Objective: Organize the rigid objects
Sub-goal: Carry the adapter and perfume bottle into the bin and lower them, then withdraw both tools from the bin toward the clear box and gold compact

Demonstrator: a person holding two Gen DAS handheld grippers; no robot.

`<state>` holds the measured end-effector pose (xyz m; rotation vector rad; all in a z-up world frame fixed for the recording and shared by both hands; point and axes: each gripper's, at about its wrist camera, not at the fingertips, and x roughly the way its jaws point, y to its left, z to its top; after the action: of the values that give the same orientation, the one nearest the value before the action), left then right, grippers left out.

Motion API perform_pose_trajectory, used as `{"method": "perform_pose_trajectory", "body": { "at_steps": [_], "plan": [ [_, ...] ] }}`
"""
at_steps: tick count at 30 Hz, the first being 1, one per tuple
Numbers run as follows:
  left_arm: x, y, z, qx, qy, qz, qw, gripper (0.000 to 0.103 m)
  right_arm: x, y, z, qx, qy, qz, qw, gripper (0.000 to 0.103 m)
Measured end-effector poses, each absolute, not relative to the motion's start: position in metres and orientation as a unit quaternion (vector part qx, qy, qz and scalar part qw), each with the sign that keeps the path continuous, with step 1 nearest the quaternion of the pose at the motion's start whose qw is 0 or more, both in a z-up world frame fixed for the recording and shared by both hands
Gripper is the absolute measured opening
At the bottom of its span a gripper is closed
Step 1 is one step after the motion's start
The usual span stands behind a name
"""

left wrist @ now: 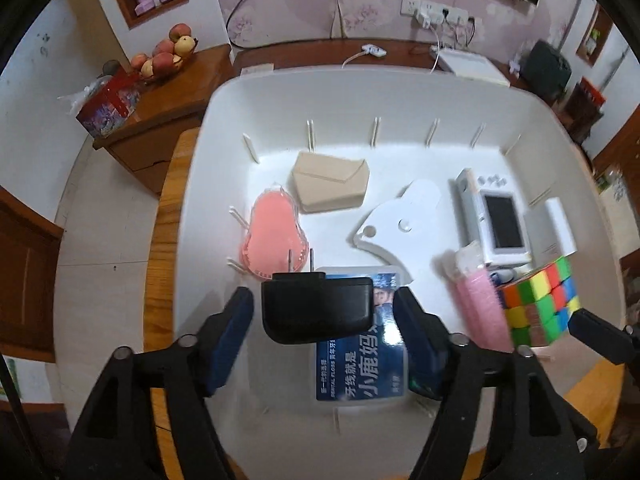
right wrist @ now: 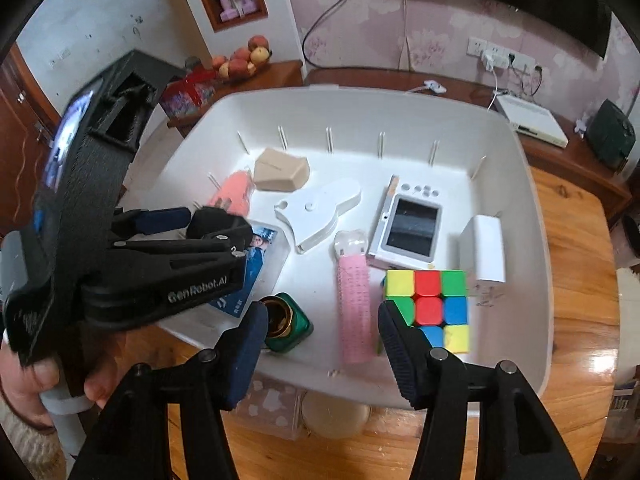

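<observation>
Green jar [right wrist: 286,326] visible right wrist only.

**Covered, cropped and smeared**

The black plug adapter [left wrist: 316,307] hides the upper part of the blue dental floss box [left wrist: 362,354]. In the right wrist view the left gripper [right wrist: 192,220] covers most of that box, and its label is unreadable there. The puzzle cube [left wrist: 540,304] is motion-blurred in the left wrist view. Below the white bin [right wrist: 532,208], a round lid [right wrist: 334,416] shows only partly.
</observation>
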<state>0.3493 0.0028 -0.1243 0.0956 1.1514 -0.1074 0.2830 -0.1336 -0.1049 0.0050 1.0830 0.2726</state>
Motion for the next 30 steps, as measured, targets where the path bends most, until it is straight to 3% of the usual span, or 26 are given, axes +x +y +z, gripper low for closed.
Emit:
{"method": "perform_pose_trajectory", "body": {
  "at_steps": [4, 16, 18, 23, 30],
  "plan": [
    [0.340, 0.005, -0.105, 0.045, 0.525, -0.052, 0.848, 0.085, 0.266, -0.146, -0.088, 0.013, 0.488, 0.131, 0.863, 0.058],
    [0.285, 0.013, -0.053, 0.016, 0.488, -0.080, 0.869, 0.087, 0.209, -0.176, -0.048, 0.055, 0.429, 0.145, 0.890, 0.058],
    [0.272, 0.012, -0.044, 0.014, 0.479, -0.085, 0.873, 0.092, 0.197, -0.180, -0.043, 0.057, 0.416, 0.145, 0.896, 0.058],
    [0.240, 0.007, -0.028, 0.011, 0.458, -0.097, 0.884, 0.092, 0.171, -0.190, -0.036, 0.056, 0.390, 0.137, 0.909, 0.058],
    [0.205, -0.004, -0.033, -0.001, 0.442, -0.097, 0.892, 0.093, 0.143, -0.203, -0.041, 0.055, 0.368, 0.123, 0.920, 0.058]
  ]
}}
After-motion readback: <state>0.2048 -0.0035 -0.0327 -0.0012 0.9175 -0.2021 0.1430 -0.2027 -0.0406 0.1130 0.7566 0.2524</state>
